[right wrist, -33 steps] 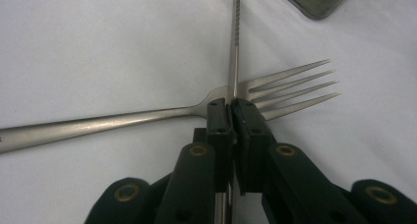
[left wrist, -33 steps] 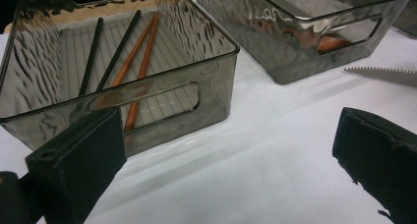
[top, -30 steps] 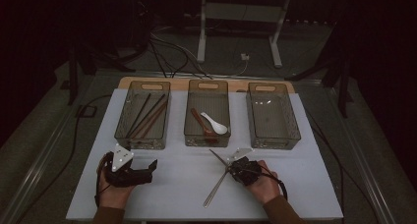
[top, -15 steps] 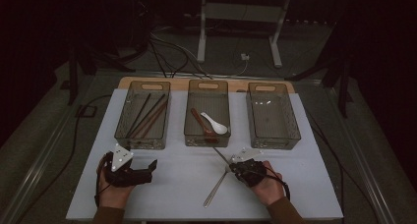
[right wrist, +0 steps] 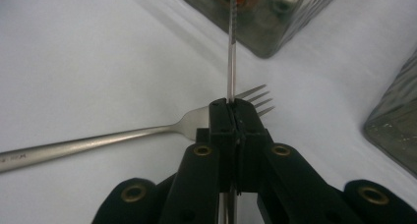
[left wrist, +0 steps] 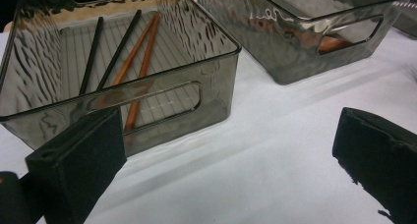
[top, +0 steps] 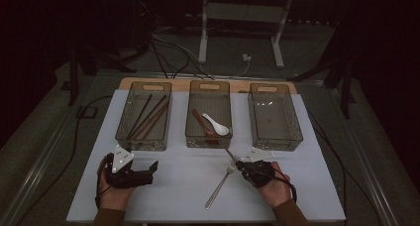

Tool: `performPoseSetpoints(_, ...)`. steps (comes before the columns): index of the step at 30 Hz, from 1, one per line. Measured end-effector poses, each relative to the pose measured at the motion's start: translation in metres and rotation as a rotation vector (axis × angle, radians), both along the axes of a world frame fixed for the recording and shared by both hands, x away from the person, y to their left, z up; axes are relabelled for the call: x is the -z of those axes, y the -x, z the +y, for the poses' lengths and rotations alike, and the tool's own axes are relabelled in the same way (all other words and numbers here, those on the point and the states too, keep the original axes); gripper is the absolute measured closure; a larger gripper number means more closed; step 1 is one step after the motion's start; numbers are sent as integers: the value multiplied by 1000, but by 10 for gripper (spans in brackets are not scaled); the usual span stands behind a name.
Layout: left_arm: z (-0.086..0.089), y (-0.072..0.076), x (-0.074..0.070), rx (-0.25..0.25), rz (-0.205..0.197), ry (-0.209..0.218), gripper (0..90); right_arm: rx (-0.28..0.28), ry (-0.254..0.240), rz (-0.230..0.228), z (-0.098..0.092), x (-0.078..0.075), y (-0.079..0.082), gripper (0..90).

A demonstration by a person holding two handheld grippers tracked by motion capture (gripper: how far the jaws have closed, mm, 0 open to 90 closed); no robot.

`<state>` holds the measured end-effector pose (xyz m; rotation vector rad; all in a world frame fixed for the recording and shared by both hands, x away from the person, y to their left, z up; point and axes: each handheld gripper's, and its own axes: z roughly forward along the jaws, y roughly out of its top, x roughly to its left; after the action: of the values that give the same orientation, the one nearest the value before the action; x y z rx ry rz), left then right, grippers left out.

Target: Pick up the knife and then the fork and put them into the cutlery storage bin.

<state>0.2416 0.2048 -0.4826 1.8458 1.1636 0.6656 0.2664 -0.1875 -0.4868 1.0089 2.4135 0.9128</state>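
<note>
A white worktop (top: 178, 186) carries three smoky clear bins in a row along its far edge. The left bin (top: 144, 116) holds chopsticks (top: 148, 118), two black and two reddish-brown, lying lengthwise. The middle bin (top: 209, 113) holds a white spoon (top: 218, 126) beside a reddish-brown one (top: 202, 124). The right bin (top: 275, 116) has nothing visible in it.

Near the front left corner, the left gripper (top: 148, 170) rests low over the worktop in a hand (top: 113, 194), its jaws wide apart and holding nothing; in the left gripper view they frame bare white surface just before the left bin (left wrist: 118, 81).

Toward the front right, the right gripper (top: 241, 164) has its jaws closed on a knife (right wrist: 231, 42), clamped on its thin serrated blade, which runs from the jaws toward the near wall of the middle bin. A fork (top: 220, 185) lies flat on the worktop just beside and beneath those jaws, tines (right wrist: 255, 98) pointing toward the bins, handle trailing toward the front edge.
</note>
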Motion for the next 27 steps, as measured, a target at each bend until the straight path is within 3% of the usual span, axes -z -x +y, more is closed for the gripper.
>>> performPoseSetpoints(17,11,5,-5,-20,-17,0,7,69,-56,-54,-14,-9,-4,894)
performPoseSetpoints(27,13,6,-4,-21,-17,-2,7,147,-105,-86,-31,-18,-13,895)
